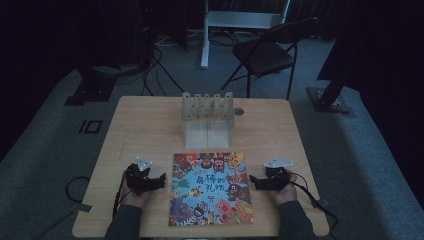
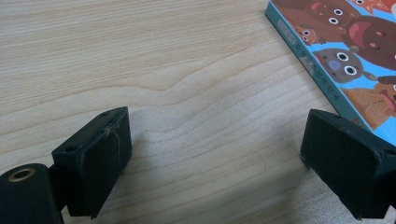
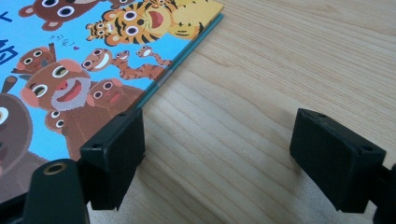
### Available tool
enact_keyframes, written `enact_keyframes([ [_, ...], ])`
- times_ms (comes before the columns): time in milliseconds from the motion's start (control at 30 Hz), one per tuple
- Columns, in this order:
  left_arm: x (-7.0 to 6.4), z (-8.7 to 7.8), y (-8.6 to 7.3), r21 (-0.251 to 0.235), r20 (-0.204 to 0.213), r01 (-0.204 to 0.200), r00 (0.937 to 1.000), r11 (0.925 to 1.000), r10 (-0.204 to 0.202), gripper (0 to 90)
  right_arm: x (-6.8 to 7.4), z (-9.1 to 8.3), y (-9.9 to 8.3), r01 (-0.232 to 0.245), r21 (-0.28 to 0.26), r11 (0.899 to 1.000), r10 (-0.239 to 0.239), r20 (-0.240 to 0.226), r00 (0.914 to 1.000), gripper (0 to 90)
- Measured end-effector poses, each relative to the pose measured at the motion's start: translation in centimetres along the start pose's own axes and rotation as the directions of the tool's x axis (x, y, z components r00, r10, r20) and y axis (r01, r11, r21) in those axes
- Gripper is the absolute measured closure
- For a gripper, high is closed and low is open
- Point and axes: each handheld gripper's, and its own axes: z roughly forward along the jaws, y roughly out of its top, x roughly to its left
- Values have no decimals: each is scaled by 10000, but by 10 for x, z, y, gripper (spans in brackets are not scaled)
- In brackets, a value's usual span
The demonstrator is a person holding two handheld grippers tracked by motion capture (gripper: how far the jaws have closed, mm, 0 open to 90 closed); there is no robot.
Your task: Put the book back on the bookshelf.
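Left gripper view first: the left gripper (image 2: 210, 163) has its jaws spread wide over bare wood, pinching nothing, one jaw just beside the picture book (image 2: 355, 51). Right gripper (image 3: 219, 158), same story, jaws apart and empty, one hanging over the book's edge. From the high view, the book lies flat and closed on the tabletop (image 1: 150, 125) between both grippers, near the person's side. Beyond it stands a slotted rack (image 1: 207, 120), nothing in it. Judging by that, nothing's gripped yet; all the work remains.

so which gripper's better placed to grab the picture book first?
Right, probably. The right gripper is open with one jaw already over the edge of the colourful animal-cover picture book. The left gripper, also open, sits over bare wooden table beside the book.
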Motion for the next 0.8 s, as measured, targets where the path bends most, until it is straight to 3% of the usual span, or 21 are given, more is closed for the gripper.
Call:
enact_keyframes([
  [633,0,0,0,3,-33,35,10000,10000,-35,90,0,0,0,14,15,10000,-14,-20,10000,169],
  [800,0,0,0,4,-32,36,10000,10000,-36,90,2,-6,2,-110,-59,9999,110,89,9999,250],
])
